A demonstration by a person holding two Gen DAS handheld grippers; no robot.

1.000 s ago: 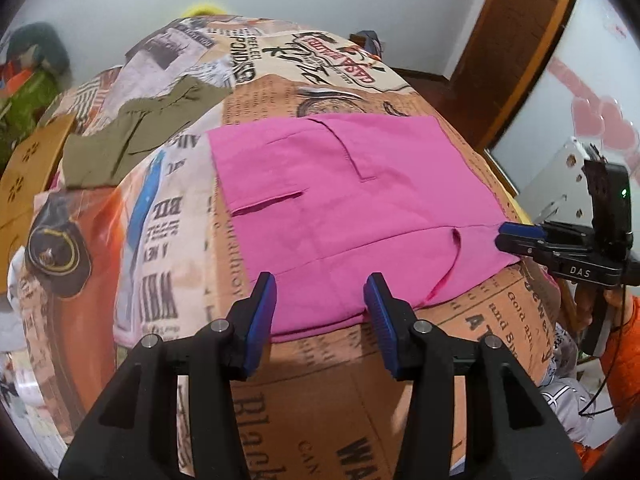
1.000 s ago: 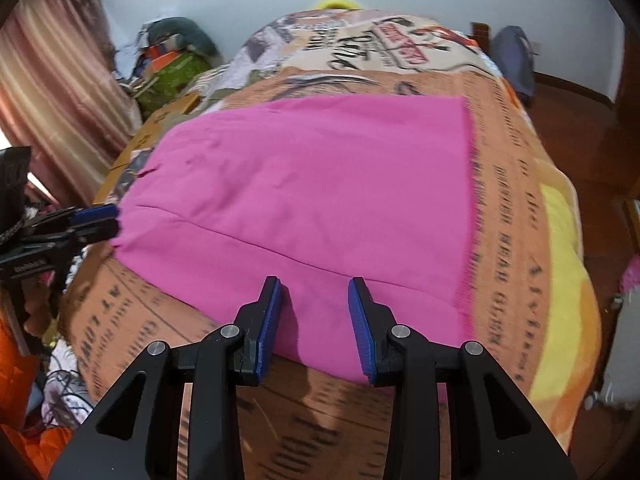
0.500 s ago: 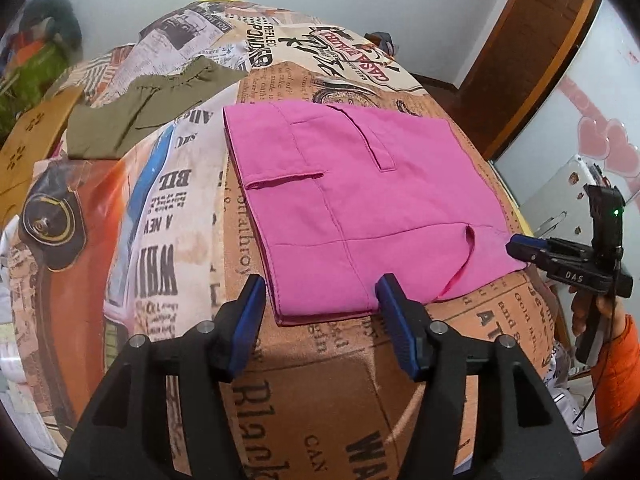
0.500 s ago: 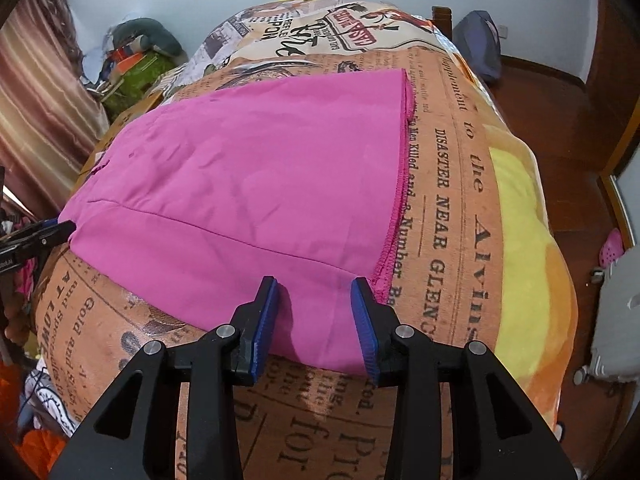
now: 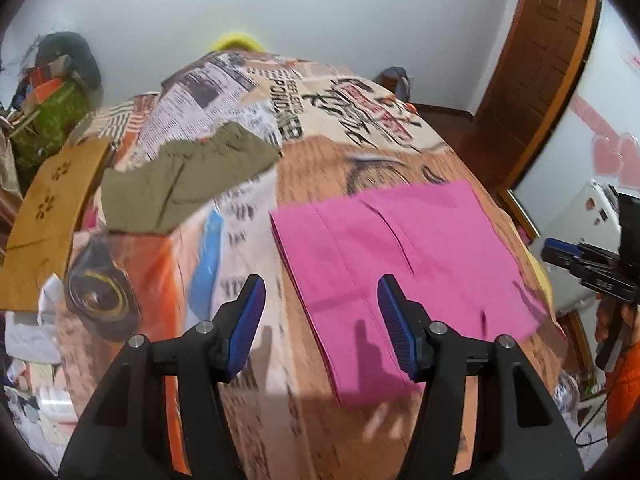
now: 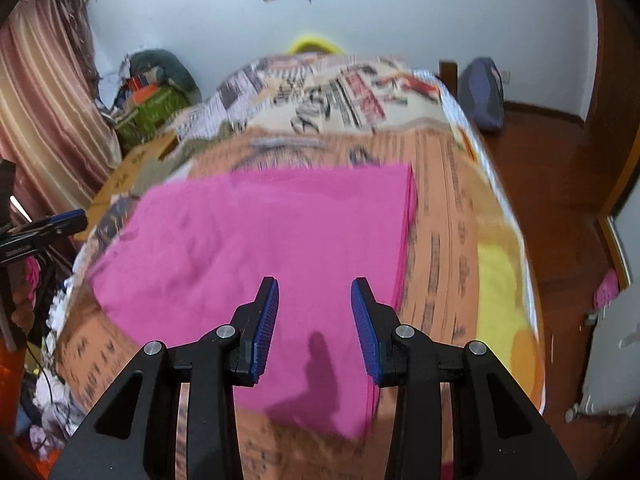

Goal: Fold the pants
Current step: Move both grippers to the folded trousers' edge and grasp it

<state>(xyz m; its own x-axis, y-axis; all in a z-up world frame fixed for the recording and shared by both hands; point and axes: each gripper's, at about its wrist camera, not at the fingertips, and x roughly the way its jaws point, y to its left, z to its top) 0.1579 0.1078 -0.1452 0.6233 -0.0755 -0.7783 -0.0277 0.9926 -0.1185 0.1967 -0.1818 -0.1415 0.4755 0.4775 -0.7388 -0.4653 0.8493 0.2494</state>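
Pink pants (image 5: 400, 248) lie folded flat in a rectangle on the newspaper-print bedspread (image 5: 320, 160). My left gripper (image 5: 320, 284) hovers open above their near left corner, with nothing between its blue pads. In the right wrist view the same pants (image 6: 260, 248) spread out ahead. My right gripper (image 6: 315, 286) hangs open over their near edge, close to the right-hand corner, and holds nothing. Each gripper shows at the edge of the other's view: the right gripper (image 5: 564, 250) and the left gripper (image 6: 68, 218).
An olive garment (image 5: 188, 176) lies on the bed to the far left of the pants. A wooden board (image 5: 48, 208) leans at the bed's left side beside piled clutter (image 5: 48, 112). A brown door (image 5: 536, 64) and a white appliance (image 5: 580, 240) stand to the right.
Both grippers have lifted up and away from the near edge of the pants, and both views tilt up toward the wall. The left jaws stand wider than a second ago. The pants stay flat.
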